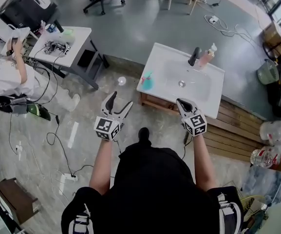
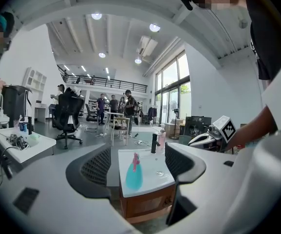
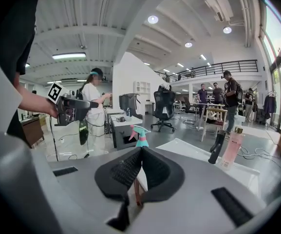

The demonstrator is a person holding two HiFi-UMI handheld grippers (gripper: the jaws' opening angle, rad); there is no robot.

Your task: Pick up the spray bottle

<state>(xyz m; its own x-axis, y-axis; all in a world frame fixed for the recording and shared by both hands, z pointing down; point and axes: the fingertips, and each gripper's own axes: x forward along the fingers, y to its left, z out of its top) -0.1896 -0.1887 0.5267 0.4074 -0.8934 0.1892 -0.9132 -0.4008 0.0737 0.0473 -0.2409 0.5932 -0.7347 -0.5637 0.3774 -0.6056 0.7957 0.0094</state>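
1. A white desk (image 1: 62, 45) stands far off at 10 o'clock in the head view. A person in white (image 1: 4, 77) is beside it.
2. The left gripper (image 1: 121, 101) is up in the air, in front of the sink and to its left. Its jaws are wide apart and hold nothing.
3. The spray bottle (image 1: 147, 81) is blue-green with a pink top. It stands upright on the white sink top (image 1: 155, 57), at the 8 o'clock corner. It is at 1 o'clock from the left gripper, near it but not touching. In the left gripper view it shows in the gap between the jaws, farther off.
4. The right gripper (image 1: 183, 103) is by the front edge of the sink, at 6 o'clock. Its jaws are pressed together with nothing in them.
5. A black tap (image 1: 194, 56) and a pink bottle (image 1: 207, 56) stand side by side at 1 o'clock on the sink top.
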